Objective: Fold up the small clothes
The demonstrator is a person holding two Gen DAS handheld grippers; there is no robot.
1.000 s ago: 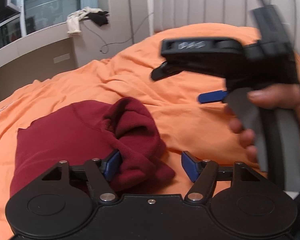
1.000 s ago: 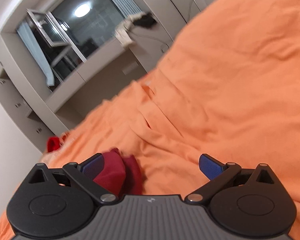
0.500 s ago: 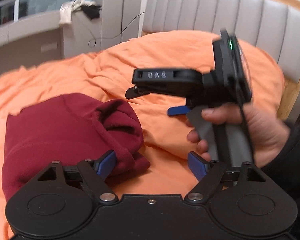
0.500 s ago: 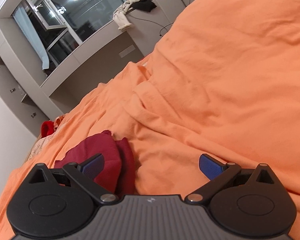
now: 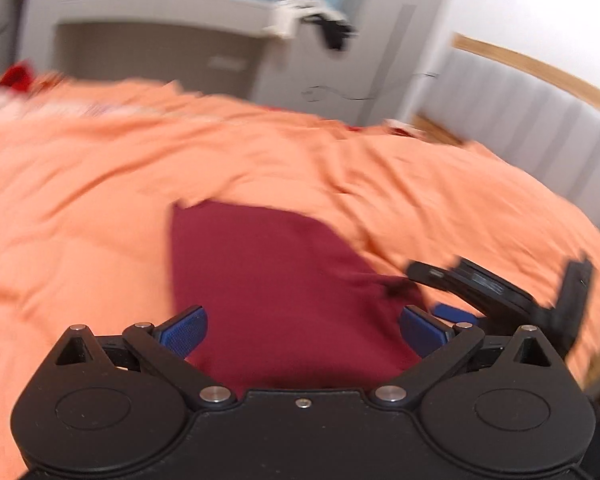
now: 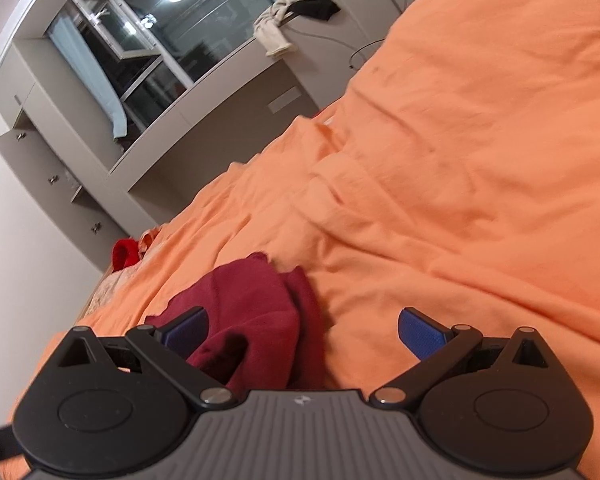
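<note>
Left gripper (image 5: 302, 330) fingers opening, nothing pinched: bunched fold let go, maroon garment (image 5: 276, 276) now flat on bed between them. Right gripper (image 6: 302, 332) fingers spread, cloth by its left one. Next fold due.

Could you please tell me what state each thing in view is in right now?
Left tool: jaws opening, nothing gripped, above the garment.
Right tool: open, nothing gripped, garment edge by its left pad.
Dark red garment: lying on the bed, flat on one side, bunched at the other.
Orange bedspread: spread over the bed, wrinkled.
Window: one pane swung open.
</note>
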